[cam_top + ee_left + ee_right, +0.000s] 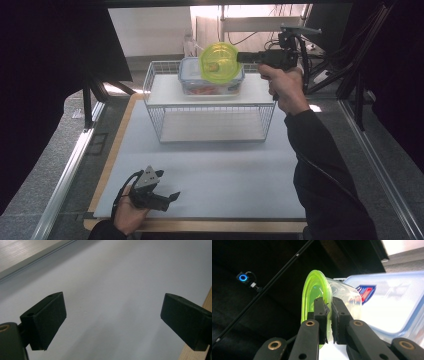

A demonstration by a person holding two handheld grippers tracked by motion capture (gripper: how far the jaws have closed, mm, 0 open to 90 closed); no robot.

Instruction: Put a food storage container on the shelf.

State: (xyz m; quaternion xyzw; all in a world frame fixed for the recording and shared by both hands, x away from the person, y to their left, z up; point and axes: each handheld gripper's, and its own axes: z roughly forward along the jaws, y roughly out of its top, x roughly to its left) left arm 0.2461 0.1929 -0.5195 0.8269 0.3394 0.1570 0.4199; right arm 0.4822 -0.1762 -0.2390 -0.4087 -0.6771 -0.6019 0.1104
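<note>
Overhead, right gripper [329, 322] fingers clenched on green-lidded tub [219, 62]; red-blue logo [365, 291] unreadable; left gripper [113, 320] fingers released

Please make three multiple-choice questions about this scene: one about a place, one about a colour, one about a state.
1. Where does the clear box stand?
A. on top of the wire rack
B. under the rack
C. on the floor

2. What colour is the lid of the round container?
A. red
B. yellow-green
C. black

3. How is the left gripper?
A. shut on a cup
B. shut on nothing
C. open, nothing between its jaws

Answers: 1 A, the box rests on the rack's white top shelf. 2 B, the lid held in the right gripper is yellow-green. 3 C, its jaws stand wide over the bare mat.
</note>
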